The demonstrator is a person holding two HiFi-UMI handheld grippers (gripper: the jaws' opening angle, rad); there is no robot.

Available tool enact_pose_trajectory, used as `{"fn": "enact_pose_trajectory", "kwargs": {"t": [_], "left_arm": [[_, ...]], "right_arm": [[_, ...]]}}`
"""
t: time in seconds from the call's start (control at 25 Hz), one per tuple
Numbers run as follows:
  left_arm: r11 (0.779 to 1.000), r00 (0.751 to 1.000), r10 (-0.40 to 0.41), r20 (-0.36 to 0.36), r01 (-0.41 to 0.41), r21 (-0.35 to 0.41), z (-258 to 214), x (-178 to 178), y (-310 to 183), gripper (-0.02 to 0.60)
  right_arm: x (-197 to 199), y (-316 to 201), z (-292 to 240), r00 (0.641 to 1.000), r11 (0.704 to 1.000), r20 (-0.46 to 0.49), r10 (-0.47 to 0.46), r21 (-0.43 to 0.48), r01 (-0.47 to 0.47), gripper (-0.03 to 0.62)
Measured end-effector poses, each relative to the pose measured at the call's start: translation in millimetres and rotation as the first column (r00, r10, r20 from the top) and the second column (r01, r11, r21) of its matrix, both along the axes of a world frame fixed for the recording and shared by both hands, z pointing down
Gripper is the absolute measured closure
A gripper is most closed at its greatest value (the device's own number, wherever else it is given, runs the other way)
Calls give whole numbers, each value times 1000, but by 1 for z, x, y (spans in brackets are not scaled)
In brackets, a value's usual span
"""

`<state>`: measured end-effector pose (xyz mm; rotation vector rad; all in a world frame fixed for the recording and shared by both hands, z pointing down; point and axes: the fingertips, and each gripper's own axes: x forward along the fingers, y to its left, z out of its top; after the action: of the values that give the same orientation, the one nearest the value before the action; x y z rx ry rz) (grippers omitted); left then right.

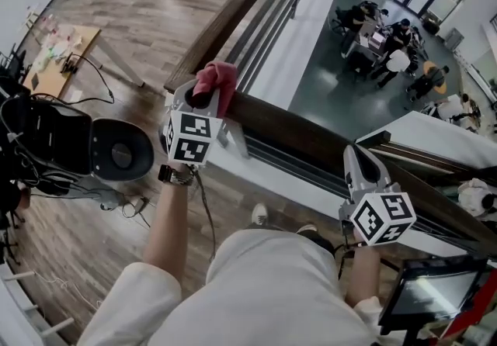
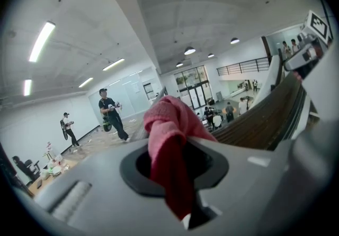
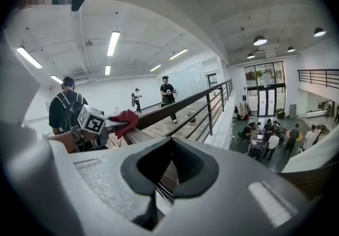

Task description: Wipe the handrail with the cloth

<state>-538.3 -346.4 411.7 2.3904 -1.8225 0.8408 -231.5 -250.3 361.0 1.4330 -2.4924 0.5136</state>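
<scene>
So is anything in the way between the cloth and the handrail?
No, nothing visible is. The left gripper holds the pink cloth right at the wooden handrail, by its corner, and the rail's top looks bare. The empty right gripper sits further along, near the rail.

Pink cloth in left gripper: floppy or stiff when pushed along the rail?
Likely floppy: the cloth bunches and droops from the left gripper. Probably light: one pinch holds it. Pushed on the handrail, it may fold over rather than lie flat.
</scene>
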Motion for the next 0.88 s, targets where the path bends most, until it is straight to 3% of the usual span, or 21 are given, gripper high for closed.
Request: {"fn": "enact_pose_trajectory", "kwargs": {"t": [0.52, 0.88], "left_arm": [[994, 995, -95, 37, 96, -44, 0, -64, -16, 495], [982, 981, -187, 56, 188, -16, 3, -58, -7, 499]], "right_arm": [[-35, -14, -8, 996, 996, -56, -73, 46, 75, 591], [-37, -9, -4, 995, 996, -62, -76, 52, 79, 591]]}}
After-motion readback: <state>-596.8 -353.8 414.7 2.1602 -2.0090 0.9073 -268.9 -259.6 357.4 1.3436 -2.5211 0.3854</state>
